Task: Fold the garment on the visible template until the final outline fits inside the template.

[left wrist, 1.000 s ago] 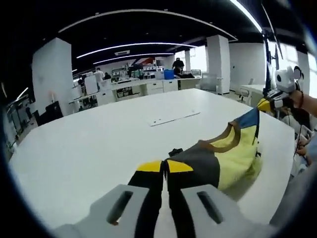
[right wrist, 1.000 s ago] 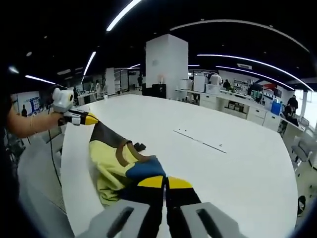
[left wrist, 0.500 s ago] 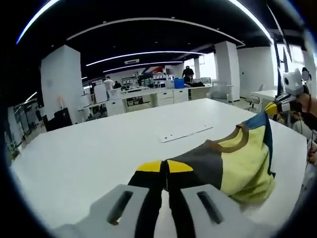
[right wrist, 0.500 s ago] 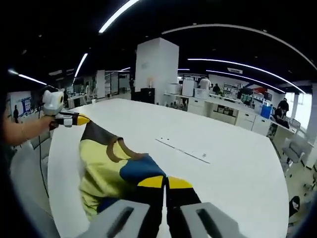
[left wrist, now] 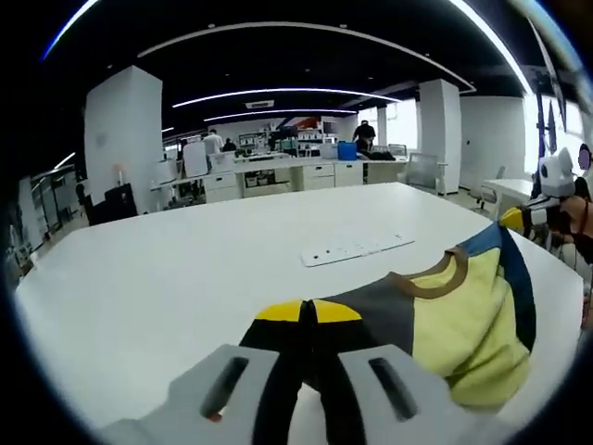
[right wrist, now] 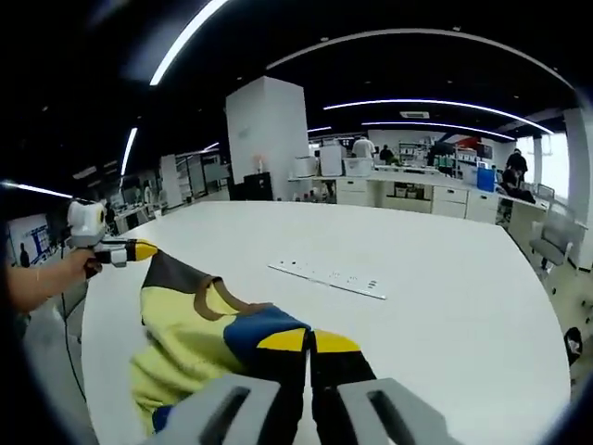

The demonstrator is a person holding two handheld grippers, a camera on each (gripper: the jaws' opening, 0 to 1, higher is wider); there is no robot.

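The garment (left wrist: 463, 315) is a yellow top with a grey shoulder, a blue shoulder and a brown collar. It hangs stretched between my two grippers over the near edge of the white table (left wrist: 167, 278). My left gripper (left wrist: 308, 311) is shut on the grey shoulder. It also appears at the left of the right gripper view as the left gripper (right wrist: 139, 250), held by a hand. My right gripper (right wrist: 309, 340) is shut on the blue shoulder of the garment (right wrist: 185, 334). The right gripper (left wrist: 515, 219) pinches that blue corner at the right of the left gripper view.
A flat white strip (left wrist: 357, 248) with small marks lies mid-table, beyond the garment; the same strip (right wrist: 326, 276) lies ahead of my right jaws. Desks, pillars and people stand far behind the table (right wrist: 445, 315). A person's arm (right wrist: 42, 278) is at the left.
The garment has been drawn wider between the two grippers and now lies flatter. Both cameras have shifted; the grips on both shoulders are unchanged.
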